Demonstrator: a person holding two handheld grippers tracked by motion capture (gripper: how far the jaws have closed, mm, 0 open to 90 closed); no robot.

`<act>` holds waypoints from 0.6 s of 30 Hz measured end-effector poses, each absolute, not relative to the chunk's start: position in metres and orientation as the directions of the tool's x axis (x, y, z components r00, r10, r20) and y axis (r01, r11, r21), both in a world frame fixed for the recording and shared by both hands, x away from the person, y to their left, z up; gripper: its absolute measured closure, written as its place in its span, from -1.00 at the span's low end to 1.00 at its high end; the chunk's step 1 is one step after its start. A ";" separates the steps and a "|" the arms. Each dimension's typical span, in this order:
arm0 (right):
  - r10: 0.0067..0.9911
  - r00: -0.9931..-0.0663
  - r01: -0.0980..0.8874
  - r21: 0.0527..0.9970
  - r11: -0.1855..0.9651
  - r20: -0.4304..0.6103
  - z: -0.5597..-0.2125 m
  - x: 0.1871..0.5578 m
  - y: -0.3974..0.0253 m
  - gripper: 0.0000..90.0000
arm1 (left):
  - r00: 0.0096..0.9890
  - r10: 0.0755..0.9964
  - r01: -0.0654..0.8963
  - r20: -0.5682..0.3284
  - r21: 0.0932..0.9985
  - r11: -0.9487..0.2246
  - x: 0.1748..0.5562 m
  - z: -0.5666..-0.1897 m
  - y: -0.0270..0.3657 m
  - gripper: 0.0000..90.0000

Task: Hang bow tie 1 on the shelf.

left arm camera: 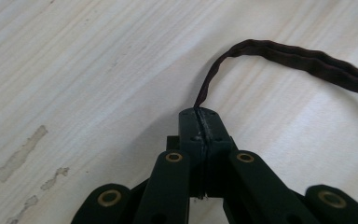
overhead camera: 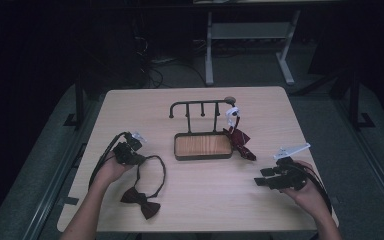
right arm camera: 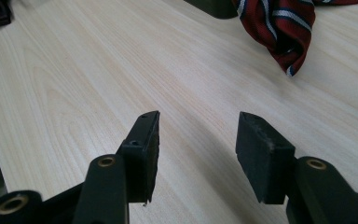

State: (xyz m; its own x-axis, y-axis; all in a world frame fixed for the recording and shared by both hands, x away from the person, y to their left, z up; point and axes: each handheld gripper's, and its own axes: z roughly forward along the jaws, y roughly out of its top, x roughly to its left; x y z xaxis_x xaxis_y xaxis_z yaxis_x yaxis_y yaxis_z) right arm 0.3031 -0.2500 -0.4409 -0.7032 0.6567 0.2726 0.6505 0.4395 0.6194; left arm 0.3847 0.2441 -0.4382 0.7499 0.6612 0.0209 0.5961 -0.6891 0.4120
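The high view is dim: the room around the table [overhead camera: 260, 200] falls to near black, and only the tabletop catches light from above. Both gripper views are far brighter, the wood pale and washed out. A soft shadow lies left of the left gripper [left arm camera: 199, 113], whose near links blur. The striped tie [right arm camera: 279, 28] beyond the right gripper [right arm camera: 198, 135] is slightly soft.
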 end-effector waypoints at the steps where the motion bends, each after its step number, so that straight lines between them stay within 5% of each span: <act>1: 0.657 -0.703 0.652 0.618 0.439 0.274 -0.441 0.303 -0.250 0.09 | 0.753 0.658 0.593 0.018 0.414 -0.690 0.384 -0.437 0.244 0.99; 18: 0.650 -0.699 0.654 0.635 0.411 0.300 -0.439 0.303 -0.257 0.09 | 0.806 0.592 0.535 -0.007 0.439 -0.722 0.372 -0.397 0.242 0.99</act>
